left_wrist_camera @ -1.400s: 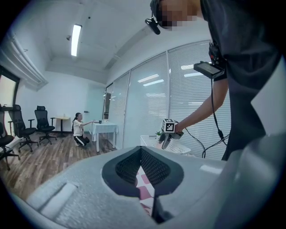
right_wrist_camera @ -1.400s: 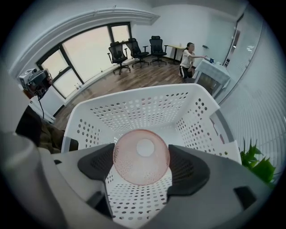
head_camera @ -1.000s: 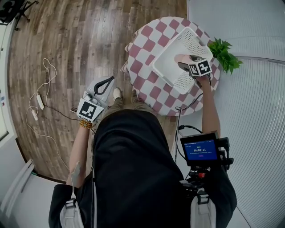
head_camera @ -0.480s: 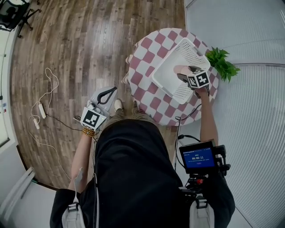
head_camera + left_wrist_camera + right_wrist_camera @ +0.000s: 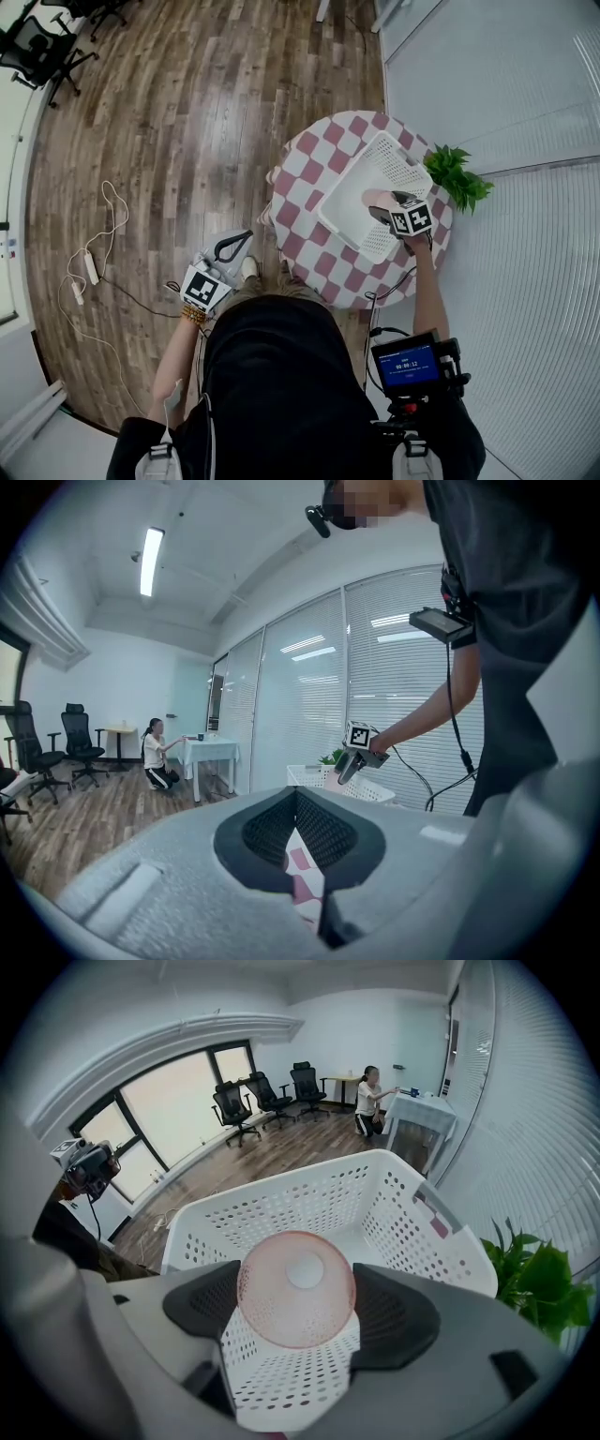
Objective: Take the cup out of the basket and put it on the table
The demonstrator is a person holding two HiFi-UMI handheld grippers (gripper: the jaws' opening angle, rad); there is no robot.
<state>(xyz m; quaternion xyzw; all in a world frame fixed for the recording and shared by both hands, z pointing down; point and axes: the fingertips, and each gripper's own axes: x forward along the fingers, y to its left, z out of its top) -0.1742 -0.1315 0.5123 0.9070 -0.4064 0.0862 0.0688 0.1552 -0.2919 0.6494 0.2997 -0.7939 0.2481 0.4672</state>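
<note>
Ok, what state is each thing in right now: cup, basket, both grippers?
cup: gripped by the right gripper, inside the basket.
basket: upright on the table, nothing else in it.
right gripper: shut on the cup.
left gripper: shut, empty, away from the table.

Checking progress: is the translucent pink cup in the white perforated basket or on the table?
Not on the table: right gripper holds the cup over the basket; clear of its rim, cannot tell.
</note>
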